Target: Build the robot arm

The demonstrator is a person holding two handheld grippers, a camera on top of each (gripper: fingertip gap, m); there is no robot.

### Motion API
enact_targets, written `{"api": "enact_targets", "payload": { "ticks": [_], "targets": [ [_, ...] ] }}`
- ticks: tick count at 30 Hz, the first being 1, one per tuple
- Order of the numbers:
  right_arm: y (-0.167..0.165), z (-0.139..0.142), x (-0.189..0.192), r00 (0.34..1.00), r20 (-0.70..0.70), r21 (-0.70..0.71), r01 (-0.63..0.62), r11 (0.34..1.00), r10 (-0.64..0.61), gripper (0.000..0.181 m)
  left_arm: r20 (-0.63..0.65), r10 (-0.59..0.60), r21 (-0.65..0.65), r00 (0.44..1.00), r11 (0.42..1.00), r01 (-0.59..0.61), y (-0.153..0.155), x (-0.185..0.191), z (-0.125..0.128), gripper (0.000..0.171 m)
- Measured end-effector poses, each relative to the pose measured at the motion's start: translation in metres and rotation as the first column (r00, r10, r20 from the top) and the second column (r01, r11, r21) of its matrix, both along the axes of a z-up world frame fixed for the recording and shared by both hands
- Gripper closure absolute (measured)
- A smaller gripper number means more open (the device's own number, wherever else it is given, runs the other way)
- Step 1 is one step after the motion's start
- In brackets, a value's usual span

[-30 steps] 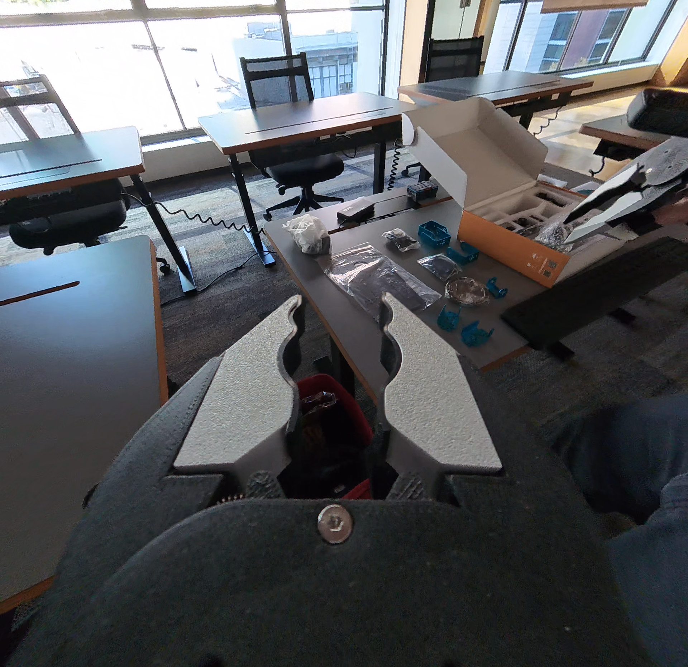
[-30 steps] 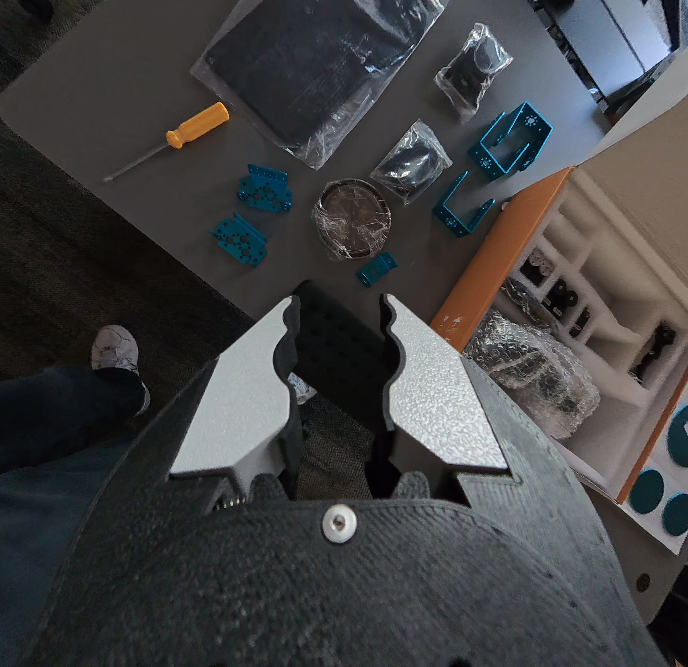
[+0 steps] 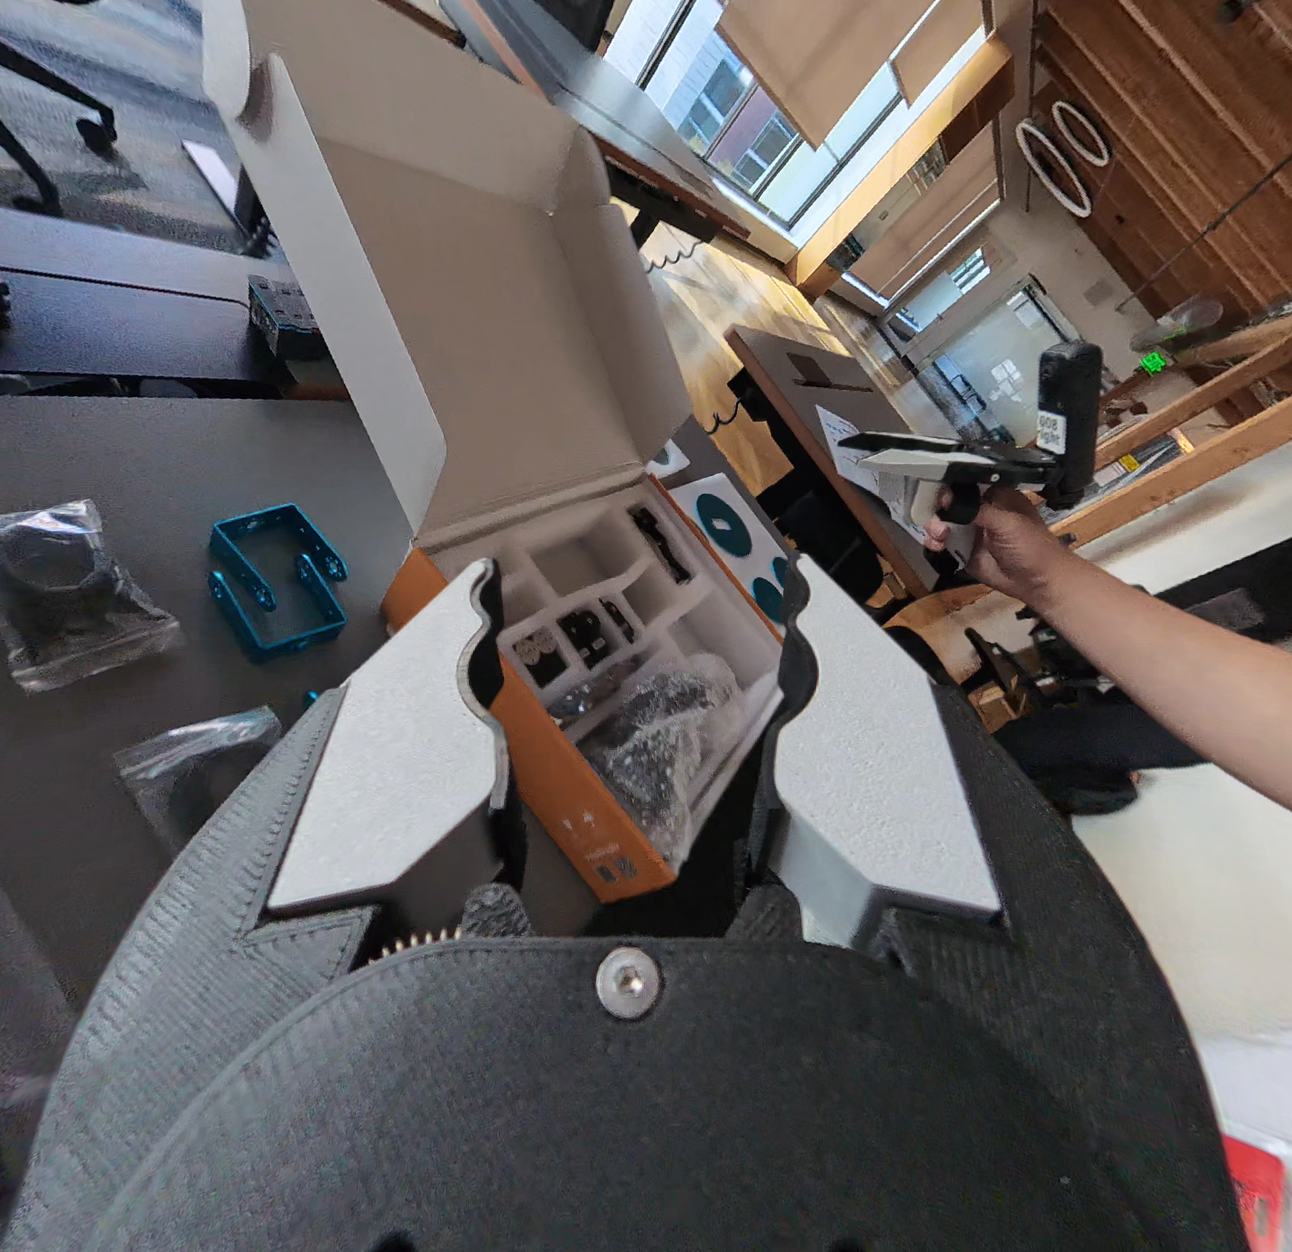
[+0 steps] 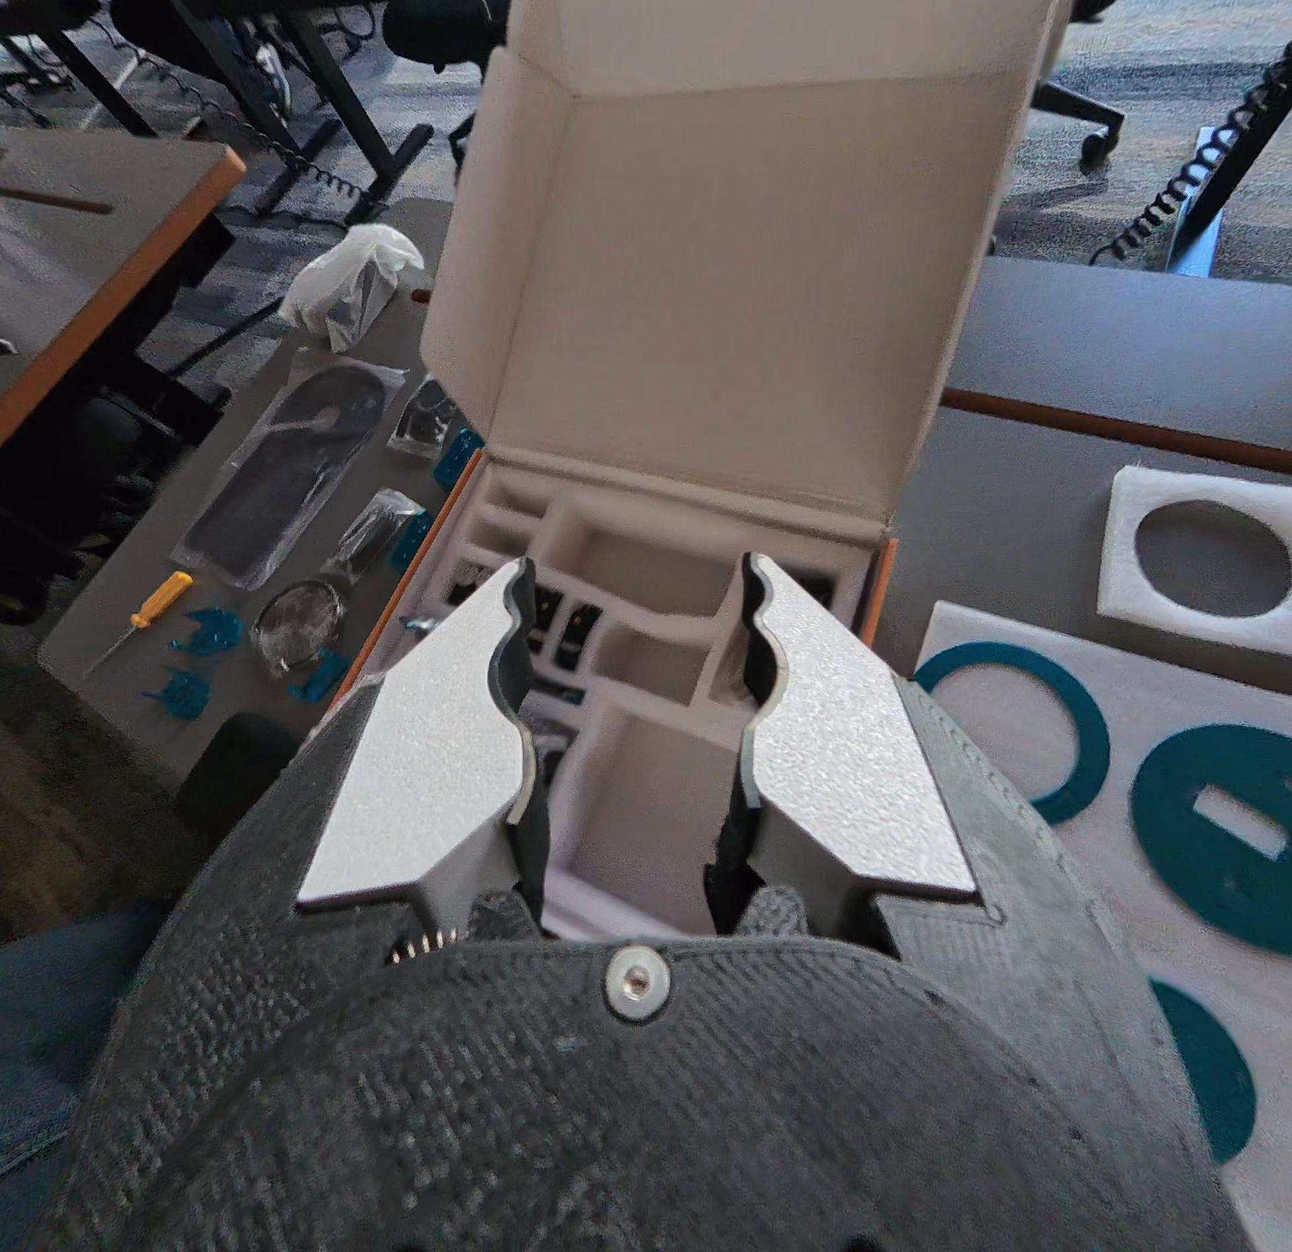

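My fingers (image 4: 846, 743) spread wide on both grippers, holding nothing; both hover above orange box (image 3: 559, 771), lid propped upright, foam compartments exposed.

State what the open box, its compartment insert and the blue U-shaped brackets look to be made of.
Open box: matte cardboard, going by its folded creases and flaps. Compartment insert: probably white foam, with soft, thick cut walls. Blue brackets: likely anodised metal, thin and glossy with drilled holes.
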State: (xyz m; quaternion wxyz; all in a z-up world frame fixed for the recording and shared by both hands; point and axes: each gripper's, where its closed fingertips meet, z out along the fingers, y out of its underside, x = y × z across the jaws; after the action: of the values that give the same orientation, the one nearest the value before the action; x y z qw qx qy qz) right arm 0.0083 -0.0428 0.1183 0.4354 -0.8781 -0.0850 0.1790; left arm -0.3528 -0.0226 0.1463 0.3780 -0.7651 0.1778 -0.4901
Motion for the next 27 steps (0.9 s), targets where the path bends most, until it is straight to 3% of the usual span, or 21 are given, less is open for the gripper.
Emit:
{"api": "enact_targets", "payload": {
  "ticks": [6, 9, 12, 18, 20, 22, 23, 24, 27],
  "targets": [
    [0.102, -0.025, 0.057, 0.991, -0.133, -0.131, 0.003, 0.991, -0.02, 0.106, -0.13, -0.07, -0.141, 0.989, 0.989, 0.051, 0.108, 0.076, -0.049, 0.068],
    [0.141, -0.041, 0.069, 0.983, -0.175, -0.179, 0.025, 0.984, -0.056, 0.103, -0.079, -0.065, -0.203, 0.995, 0.978, 0.048, 0.163, 0.102, -0.066, 0.065],
    [0.175, -0.064, 0.083, 0.99, -0.112, -0.225, 0.057, 0.973, -0.084, 0.102, -0.058, -0.077, -0.245, 0.995, 0.968, 0.061, 0.211, 0.119, -0.086, 0.061],
    [0.23, -0.104, 0.094, 0.995, -0.039, -0.365, 0.074, 0.928, -0.094, 0.104, -0.049, -0.081, -0.331, 0.996, 0.942, 0.06, 0.257, 0.142, -0.107, 0.071],
    [0.239, -0.115, 0.094, 0.998, 0.026, -0.41, 0.056, 0.91, -0.05, 0.115, -0.089, -0.077, -0.34, 0.993, 0.939, 0.043, 0.263, 0.148, -0.111, 0.09],
    [0.243, -0.118, 0.09, 0.998, 0.064, -0.443, 0.01, 0.896, 0.021, 0.156, -0.116, -0.069, -0.344, 0.991, 0.939, 0.025, 0.264, 0.153, -0.11, 0.098],
    [0.243, -0.118, 0.086, 0.996, 0.071, -0.452, -0.01, 0.892, 0.048, 0.176, -0.176, -0.047, -0.33, 0.983, 0.944, -0.014, 0.265, 0.15, -0.114, 0.115],
    [0.243, -0.119, 0.087, 0.993, 0.102, -0.45, 0.0, 0.893, 0.052, 0.177, -0.251, -0.018, -0.304, 0.968, 0.951, -0.061, 0.266, 0.145, -0.118, 0.134],
    [0.239, -0.113, 0.086, 0.975, 0.198, -0.4, -0.011, 0.916, 0.098, 0.177, -0.423, 0.057, -0.195, 0.905, 0.969, -0.152, 0.265, 0.131, -0.116, 0.158]
  ]
}}
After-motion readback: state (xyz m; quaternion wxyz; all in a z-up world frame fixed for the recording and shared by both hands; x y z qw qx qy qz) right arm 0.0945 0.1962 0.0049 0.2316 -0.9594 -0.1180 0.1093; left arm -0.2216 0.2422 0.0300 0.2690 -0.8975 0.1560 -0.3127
